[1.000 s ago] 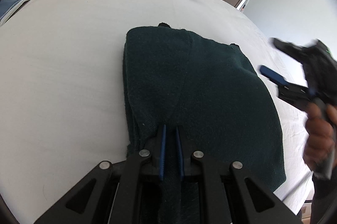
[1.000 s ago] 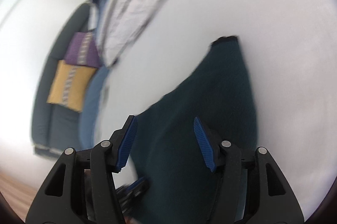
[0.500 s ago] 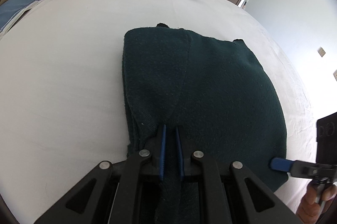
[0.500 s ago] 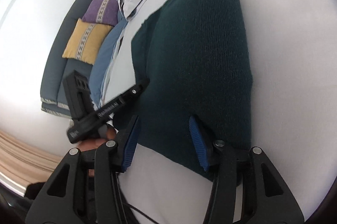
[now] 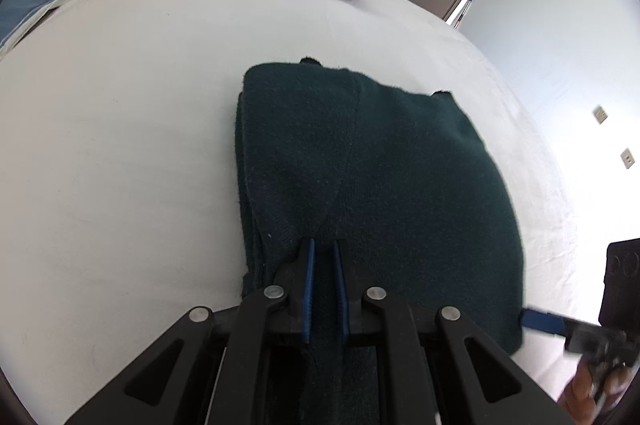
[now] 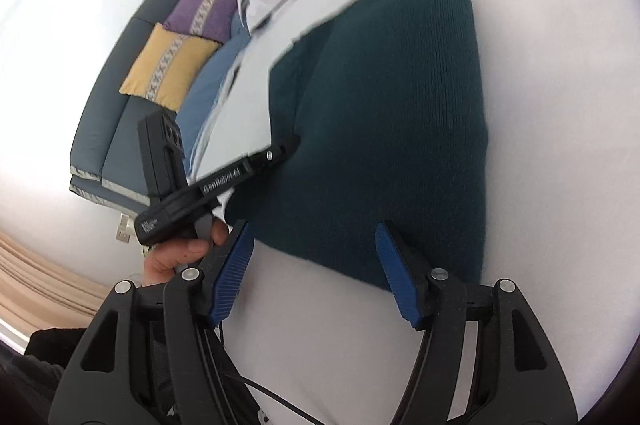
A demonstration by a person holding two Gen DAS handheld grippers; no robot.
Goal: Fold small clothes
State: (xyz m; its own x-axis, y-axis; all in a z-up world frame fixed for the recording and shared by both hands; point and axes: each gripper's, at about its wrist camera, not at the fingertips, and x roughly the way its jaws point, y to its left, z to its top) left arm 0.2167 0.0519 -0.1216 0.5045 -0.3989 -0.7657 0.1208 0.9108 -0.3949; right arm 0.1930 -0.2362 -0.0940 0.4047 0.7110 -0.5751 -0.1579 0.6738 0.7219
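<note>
While the left gripper (image 5: 323,289) clenched the near hem of the dark green sweater (image 5: 380,185) lying on the bed (image 5: 120,145), the right gripper (image 6: 316,265), jaws opening and empty, needed to straddle the other hem corner squarely.

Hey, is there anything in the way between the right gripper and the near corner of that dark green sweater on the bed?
Nothing visible. The right gripper has its jaws opening just short of the dark green sweater's near edge, with only bare white sheet between. The left gripper is shut on the sweater's other near corner, off to the side.
</note>
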